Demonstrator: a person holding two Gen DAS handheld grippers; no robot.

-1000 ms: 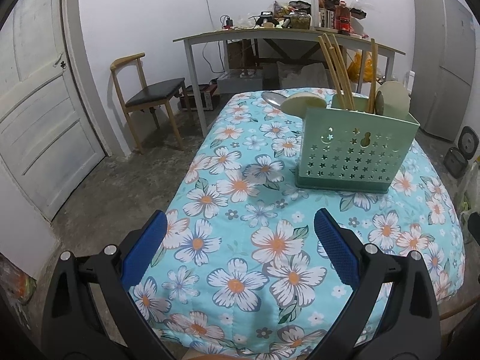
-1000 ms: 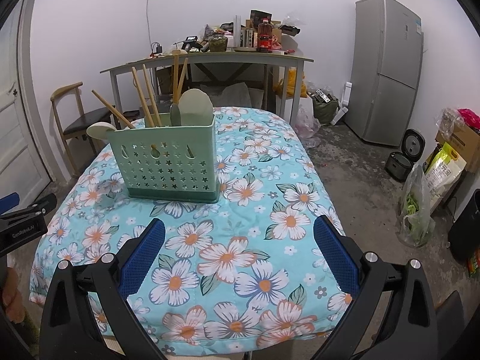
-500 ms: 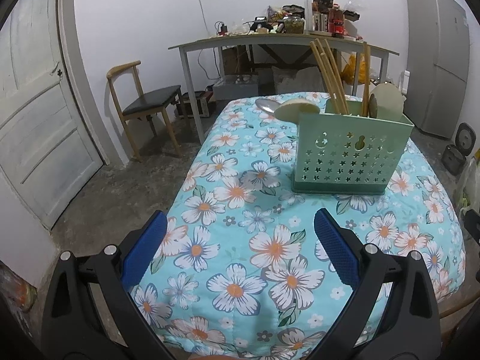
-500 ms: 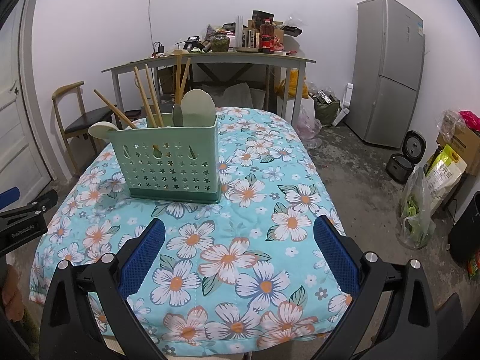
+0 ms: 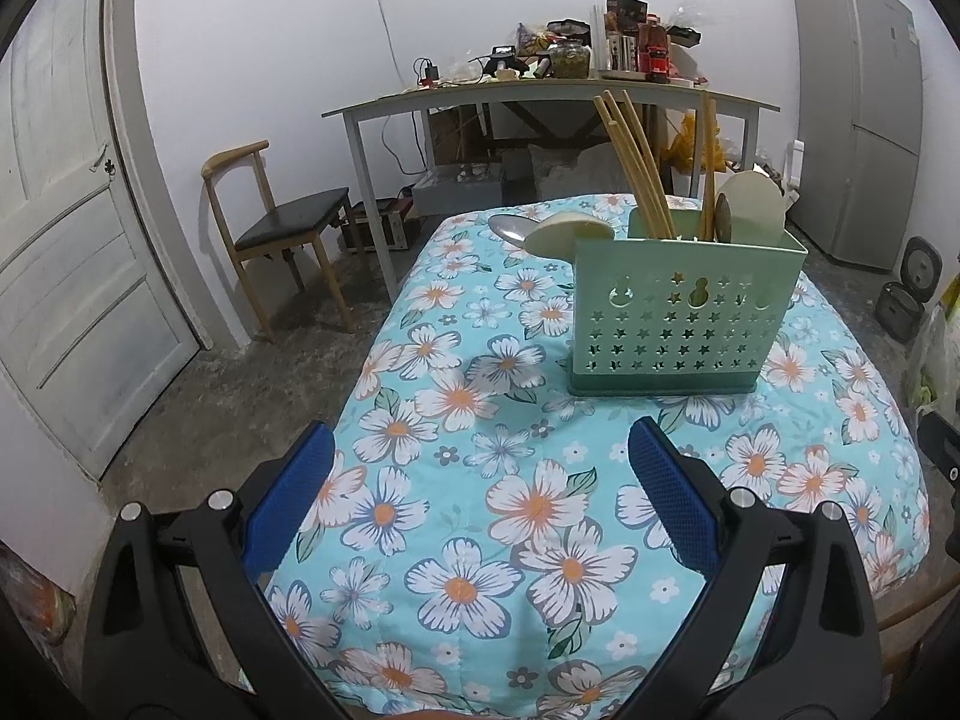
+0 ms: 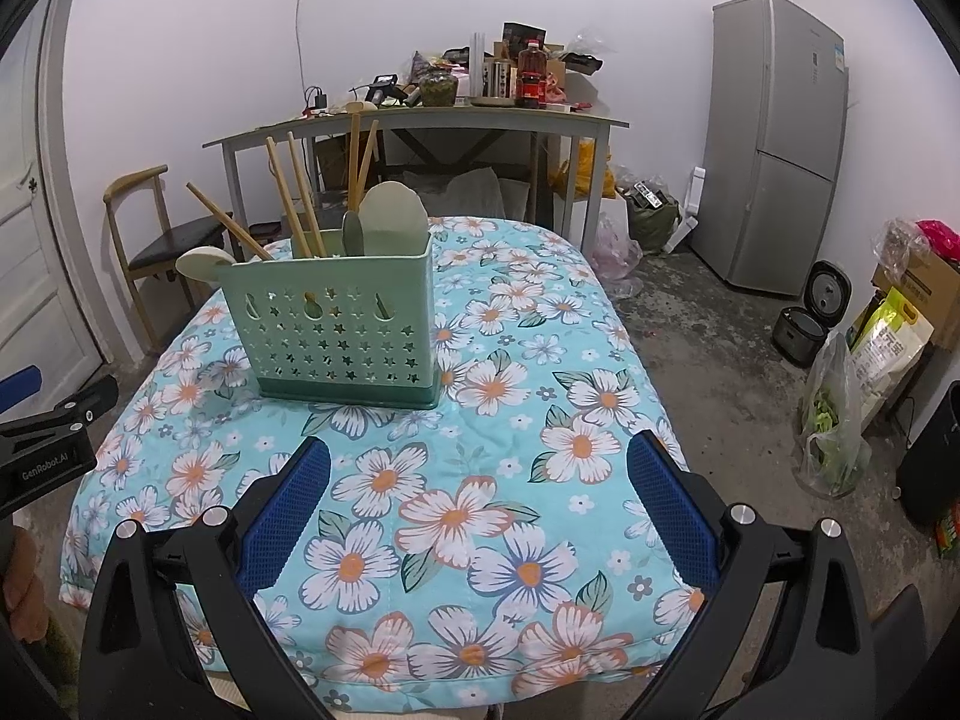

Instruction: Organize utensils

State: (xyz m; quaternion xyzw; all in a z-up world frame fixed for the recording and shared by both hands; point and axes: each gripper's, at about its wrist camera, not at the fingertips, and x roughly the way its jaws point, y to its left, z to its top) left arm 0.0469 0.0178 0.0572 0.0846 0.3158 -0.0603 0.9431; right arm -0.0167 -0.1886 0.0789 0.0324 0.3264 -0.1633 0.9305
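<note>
**Grippers spread wide and empty, utensils standing in the green caddy**

Left gripper (image 5: pixel 480 483) hovers above the near edge of the counter (image 5: pixel 540 516), its blue pads spread wide with nothing between them. Right gripper (image 6: pixel 477 486) hangs beside it in the same released pose, jaws apart over the floral cloth, holding nothing. A part of the left gripper also shows at the left edge of the right wrist view.

On the counter, farther in, stands the mint-green utensil caddy (image 6: pixel 336 336), upright, its front wall pierced with star-shaped holes. Wooden chopsticks (image 6: pixel 294 198) lean out of its top at several angles, and a pale green spatula (image 6: pixel 390 216) rises from its right part. A pale spoon (image 5: pixel 570 231) pokes out at the left side of the caddy, and in the left wrist view a metal spoon (image 5: pixel 507 225) shows just beyond it.

Beyond the counter are a cluttered grey table (image 6: pixel 420 117), a wooden chair (image 5: pixel 276 228) to the left and a silver fridge (image 6: pixel 774 144) to the right.
</note>
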